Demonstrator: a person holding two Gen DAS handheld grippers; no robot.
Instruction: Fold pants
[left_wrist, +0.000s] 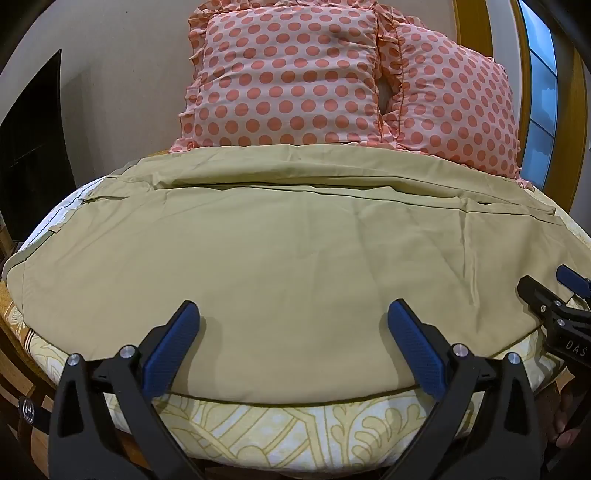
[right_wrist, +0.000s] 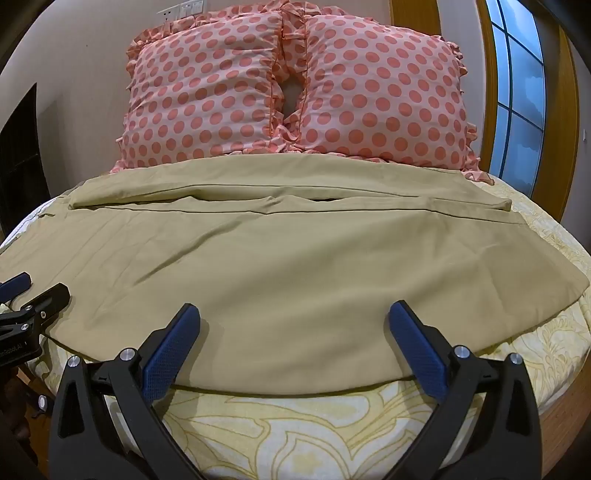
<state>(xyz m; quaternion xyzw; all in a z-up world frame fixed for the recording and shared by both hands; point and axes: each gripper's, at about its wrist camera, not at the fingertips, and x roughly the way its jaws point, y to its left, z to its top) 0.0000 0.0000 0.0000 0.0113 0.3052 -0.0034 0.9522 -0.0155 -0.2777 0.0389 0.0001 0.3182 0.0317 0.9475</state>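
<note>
The tan pants (left_wrist: 288, 251) lie spread out sideways on the bed (left_wrist: 280, 432), across the yellow and white flower sheet, just in front of two pink pillows (left_wrist: 284, 74) with orange dots. The pants look mostly flat and smooth, with a few soft wrinkles. One long part lies on top of the other near the back, and a dark seam line runs along them. The near edge of the pants curves close to the edge of the bed. The left tongs (left_wrist: 293, 347) are wide apart and hold nothing, with their blue pads over the near edge of the pants. The right tongs (right_wrist: 293, 347) are wide apart too and hold nothing, over the same near edge, next to the left ones
</note>
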